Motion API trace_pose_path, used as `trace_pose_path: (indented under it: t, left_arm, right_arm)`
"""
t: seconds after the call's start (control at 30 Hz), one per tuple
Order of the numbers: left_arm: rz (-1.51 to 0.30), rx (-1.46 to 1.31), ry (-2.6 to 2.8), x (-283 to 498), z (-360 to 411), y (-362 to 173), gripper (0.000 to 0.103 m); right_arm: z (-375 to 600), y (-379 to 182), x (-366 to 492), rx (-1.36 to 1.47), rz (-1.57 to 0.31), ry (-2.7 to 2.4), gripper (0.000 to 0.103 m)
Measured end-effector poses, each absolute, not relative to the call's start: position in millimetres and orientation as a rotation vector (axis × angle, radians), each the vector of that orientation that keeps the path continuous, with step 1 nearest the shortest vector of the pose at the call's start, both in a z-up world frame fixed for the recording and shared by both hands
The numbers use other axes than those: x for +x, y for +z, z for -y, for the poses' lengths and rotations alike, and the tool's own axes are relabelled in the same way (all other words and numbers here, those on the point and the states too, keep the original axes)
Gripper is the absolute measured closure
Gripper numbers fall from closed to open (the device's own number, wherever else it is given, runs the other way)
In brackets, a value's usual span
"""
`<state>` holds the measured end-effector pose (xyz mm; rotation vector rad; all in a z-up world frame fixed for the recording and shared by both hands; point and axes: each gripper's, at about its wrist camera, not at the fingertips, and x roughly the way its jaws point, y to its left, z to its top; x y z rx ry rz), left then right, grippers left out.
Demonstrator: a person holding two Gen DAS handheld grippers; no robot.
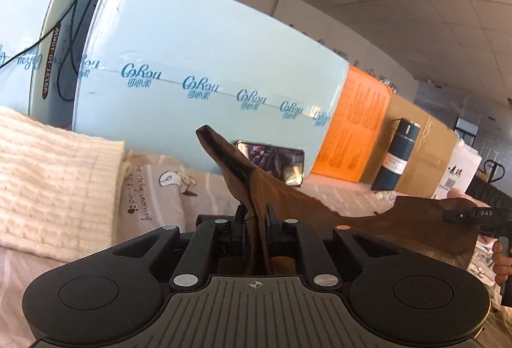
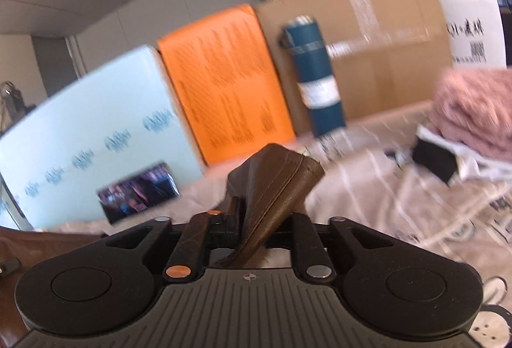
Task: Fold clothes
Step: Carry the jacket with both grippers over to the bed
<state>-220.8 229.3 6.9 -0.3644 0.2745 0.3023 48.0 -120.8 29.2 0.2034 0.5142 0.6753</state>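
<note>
Both the left gripper (image 1: 254, 220) and the right gripper (image 2: 256, 217) pinched the brown garment (image 1: 320, 204), which looked soft and limp; hemmed edges seemed the best holds.

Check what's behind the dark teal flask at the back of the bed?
The dark teal cylindrical flask stands against a brown taped cardboard box, with an orange printed box beside it. The flask covers part of the cardboard face; nothing shows behind the boxes.
</note>
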Motion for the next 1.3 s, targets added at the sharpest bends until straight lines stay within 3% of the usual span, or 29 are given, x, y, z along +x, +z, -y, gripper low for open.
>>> trace_pose_path:
  t: [0.07, 0.13, 0.2, 0.3, 0.4, 0.57, 0.7, 1.17, 1.23, 1.27, 1.3]
  left_arm:
    - [-0.301, -0.382, 0.312, -219.7, -232.3, 2.8, 0.081]
    - [-0.325, -0.371, 0.353, -220.8, -229.0, -1.8, 0.065]
    - [-0.328, -0.374, 0.405, -220.8, -231.7, -4.1, 0.029]
    - [-0.307, -0.408, 0.419, -224.0, -240.6, -3.0, 0.022]
    - [-0.301, -0.416, 0.408, -225.8, -244.5, 0.0, 0.013]
    - [-0.217, -0.65, 0.275, -236.7, -264.1, -3.7, 0.008]
    - [-0.201, -0.812, 0.173, -234.0, -277.3, -13.4, 0.007]
    - [-0.351, -0.795, 0.093, -158.9, -291.9, -27.5, 0.009]
    - [-0.336, -0.746, 0.111, -159.0, -286.1, -25.0, 0.016]
    - [-0.332, -0.714, 0.121, -159.5, -282.9, -23.1, 0.035]
    - [-0.334, -0.676, 0.136, -160.6, -279.8, -20.7, 0.061]
  right_arm:
    - [130.8, 17.1, 55.7, 0.182, -0.554, 0.644, 0.071]
    - [140.8, 7.5, 62.2, 0.152, -0.586, 0.619, 0.059]
    - [146.0, 2.5, 69.9, 0.143, -0.603, 0.579, 0.037]
    - [155.7, 2.7, 76.6, 0.149, -0.576, 0.492, 0.02]
    - [159.8, 8.5, 78.2, 0.18, -0.527, 0.457, 0.02]
    - [152.7, 27.8, 70.1, 0.257, -0.459, 0.53, 0.018]
    - [142.9, 28.5, 66.4, 0.329, -0.461, 0.676, 0.016]
    - [129.2, 1.8, 72.7, 0.321, -0.568, 0.805, 0.013]
    - [129.7, -0.7, 74.9, 0.324, -0.58, 0.804, 0.013]
    - [129.2, -1.6, 75.5, 0.32, -0.584, 0.806, 0.012]
    - [128.8, -2.4, 76.2, 0.316, -0.587, 0.807, 0.011]
